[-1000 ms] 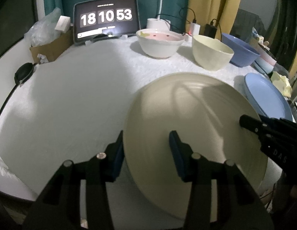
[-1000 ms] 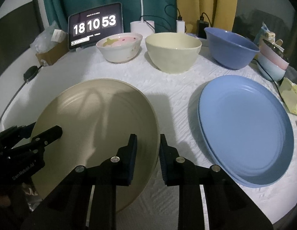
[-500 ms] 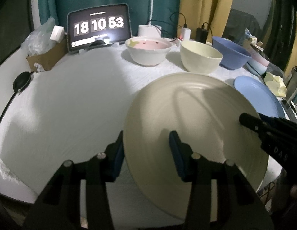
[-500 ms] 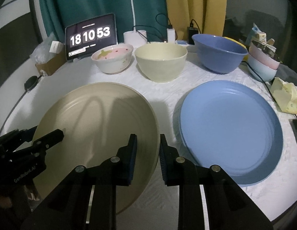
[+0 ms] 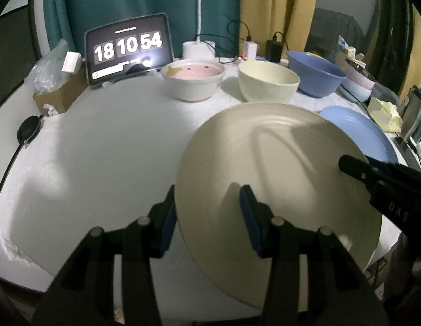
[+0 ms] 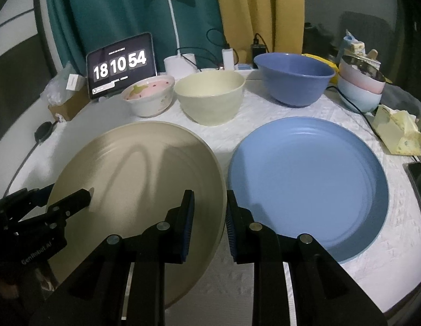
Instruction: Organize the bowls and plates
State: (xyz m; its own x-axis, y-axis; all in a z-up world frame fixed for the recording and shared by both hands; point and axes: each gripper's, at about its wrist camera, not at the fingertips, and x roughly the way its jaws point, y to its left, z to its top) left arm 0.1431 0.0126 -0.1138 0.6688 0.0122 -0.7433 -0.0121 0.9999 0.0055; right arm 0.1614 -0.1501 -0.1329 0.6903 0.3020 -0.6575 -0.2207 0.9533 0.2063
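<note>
The cream plate (image 6: 145, 179) is held off the white table (image 5: 88, 163), tilted, its rim pinched on two sides. The right gripper (image 6: 209, 221) clamps the right edge, one finger above and one below. The left gripper (image 5: 207, 217) clamps the opposite edge. Just right of the right gripper lies a blue plate (image 6: 308, 179). Beyond both stand a pink bowl (image 6: 150, 93), a cream bowl (image 6: 210, 95) and a blue bowl (image 6: 294, 77).

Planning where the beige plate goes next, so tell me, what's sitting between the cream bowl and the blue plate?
Nothing: in the right wrist view only bare white tablecloth lies between the cream bowl and the blue plate.
</note>
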